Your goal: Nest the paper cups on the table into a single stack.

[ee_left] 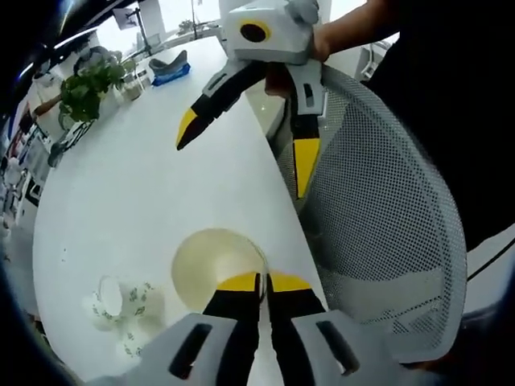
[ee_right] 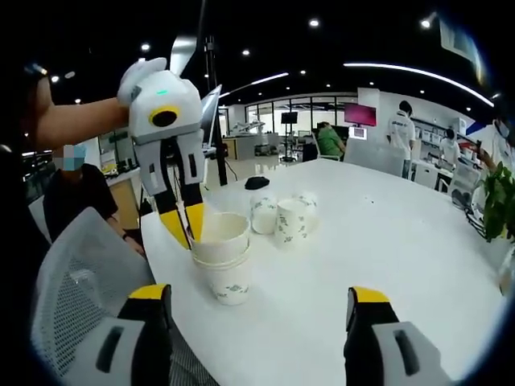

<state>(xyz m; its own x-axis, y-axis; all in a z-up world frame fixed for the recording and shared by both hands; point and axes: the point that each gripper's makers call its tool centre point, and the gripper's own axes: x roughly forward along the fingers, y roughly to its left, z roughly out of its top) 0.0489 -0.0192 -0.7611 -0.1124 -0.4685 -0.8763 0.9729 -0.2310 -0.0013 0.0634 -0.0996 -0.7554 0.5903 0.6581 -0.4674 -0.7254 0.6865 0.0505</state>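
My left gripper [ee_right: 183,219] is clamped on the rim of the top cup [ee_right: 219,232], which sits nested in the cup stack [ee_right: 224,277] near the bench [ee_right: 386,241] edge, just beside the mesh chair [ee_right: 68,277]. My right gripper [ee_right: 261,310] hangs above the bench with its jaws wide apart, holding nothing. Three loose cups [ee_right: 283,215] stand together farther back, well apart from the stack. To do this step well, I judge I should press the top cup straight down until it seats evenly, keep it upright so the stack does not tip toward the edge, then release gently before reaching for the loose ones.
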